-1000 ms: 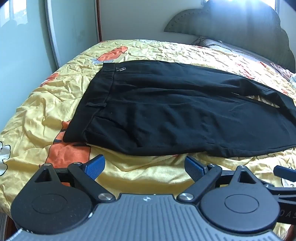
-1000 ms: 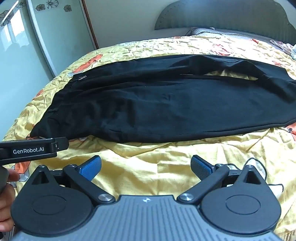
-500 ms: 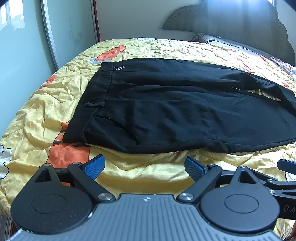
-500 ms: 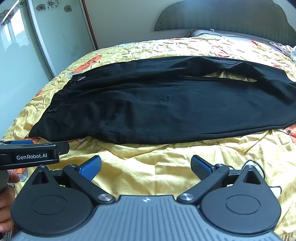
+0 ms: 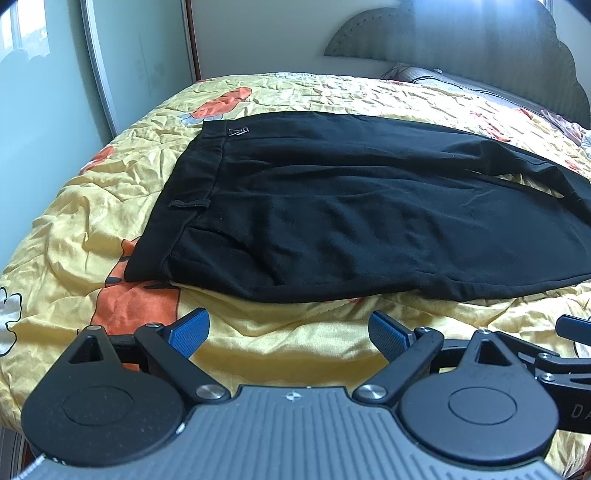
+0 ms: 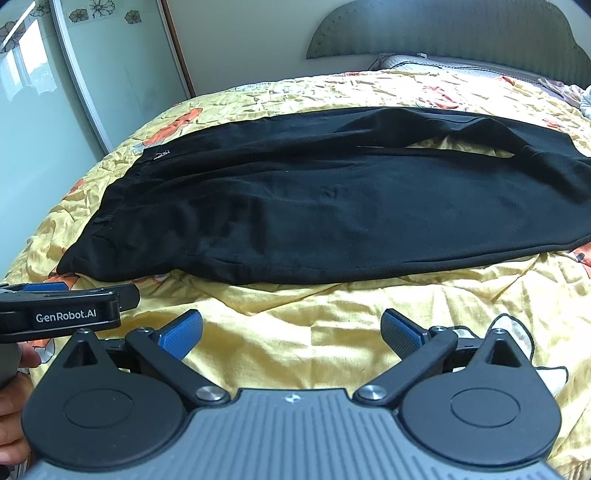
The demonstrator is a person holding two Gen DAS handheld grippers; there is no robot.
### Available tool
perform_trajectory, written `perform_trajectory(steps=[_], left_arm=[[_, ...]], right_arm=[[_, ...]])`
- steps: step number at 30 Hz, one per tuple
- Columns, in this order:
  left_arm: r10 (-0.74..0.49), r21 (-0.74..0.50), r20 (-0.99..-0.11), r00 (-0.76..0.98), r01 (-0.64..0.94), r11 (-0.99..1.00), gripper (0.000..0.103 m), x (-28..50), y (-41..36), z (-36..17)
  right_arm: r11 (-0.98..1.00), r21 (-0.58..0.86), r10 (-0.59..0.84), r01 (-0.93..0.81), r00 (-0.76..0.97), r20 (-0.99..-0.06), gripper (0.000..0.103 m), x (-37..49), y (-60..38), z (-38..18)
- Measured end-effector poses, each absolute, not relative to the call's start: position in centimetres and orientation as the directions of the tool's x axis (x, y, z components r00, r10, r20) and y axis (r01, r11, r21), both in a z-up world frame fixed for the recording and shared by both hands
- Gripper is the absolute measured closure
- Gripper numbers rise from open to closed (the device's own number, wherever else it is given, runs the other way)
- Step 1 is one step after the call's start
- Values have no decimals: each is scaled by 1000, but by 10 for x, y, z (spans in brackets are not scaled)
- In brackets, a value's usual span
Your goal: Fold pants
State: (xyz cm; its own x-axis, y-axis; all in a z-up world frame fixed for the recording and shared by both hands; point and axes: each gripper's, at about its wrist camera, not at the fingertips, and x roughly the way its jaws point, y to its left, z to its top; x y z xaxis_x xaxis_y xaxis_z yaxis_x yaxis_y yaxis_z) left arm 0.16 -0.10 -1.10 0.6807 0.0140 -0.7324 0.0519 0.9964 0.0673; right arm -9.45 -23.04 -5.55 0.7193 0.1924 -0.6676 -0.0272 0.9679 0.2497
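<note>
Bed [image 5: 74, 229]: covered by a crumpled yellow quilt [image 6: 332, 332] with orange and white cartoon print; fills most of both wrist views. Grey padded headboard [image 6: 443, 33] at the far end, pale sliding wardrobe door [image 6: 122, 74] along the left side.

Pants [image 5: 351, 221]: black, lying flat across the middle of the quilt. Waistband [image 5: 177, 199] toward the left side of the bed, with a belt loop and a small metal clasp visible on it; legs run out to the right. In the right wrist view the two legs lie stacked one over the other, with a sliver of yellow quilt showing between them near the far right. Cuff ends run out of frame or into lens distortion, so their exact lay is uncertain.

Left gripper [image 5: 290, 332]: blue-padded fingers spread wide, nothing between them, over bare quilt just short of the near edge of the pants, near the waistband corner. Not touching cloth.

Right gripper [image 6: 291, 332]: fingers likewise spread wide and empty, over bare quilt short of the pants' near edge, about mid-leg. The left gripper's body, lettered "GenRobot.AI", shows at the left edge of this view, with part of a hand [image 6: 13, 424] below it.
</note>
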Motion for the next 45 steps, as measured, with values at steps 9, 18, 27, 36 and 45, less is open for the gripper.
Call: perform_trajectory(steps=[9, 18, 27, 36, 45], left_arm=[[14, 70, -734, 679, 54, 996, 8, 2, -1, -14], [13, 73, -730, 683, 59, 996, 8, 3, -1, -13], [-14, 52, -686, 727, 68, 996, 8, 10, 7, 3], [-10, -3, -683, 731, 11, 1000, 14, 47, 39, 15], [32, 17, -680, 733, -28, 999, 11, 93, 61, 23]], right_arm=[[968, 249, 193, -29, 721, -665, 0, -95, -230, -57], [968, 245, 206, -54, 730, -652, 0, -97, -227, -56], [968, 95, 245, -233, 789, -564, 0, -63, -226, -21], [811, -258, 398, -525, 819, -413, 0, 24, -190, 9], [722, -164, 510, -673, 677, -530, 0, 180, -175, 7]])
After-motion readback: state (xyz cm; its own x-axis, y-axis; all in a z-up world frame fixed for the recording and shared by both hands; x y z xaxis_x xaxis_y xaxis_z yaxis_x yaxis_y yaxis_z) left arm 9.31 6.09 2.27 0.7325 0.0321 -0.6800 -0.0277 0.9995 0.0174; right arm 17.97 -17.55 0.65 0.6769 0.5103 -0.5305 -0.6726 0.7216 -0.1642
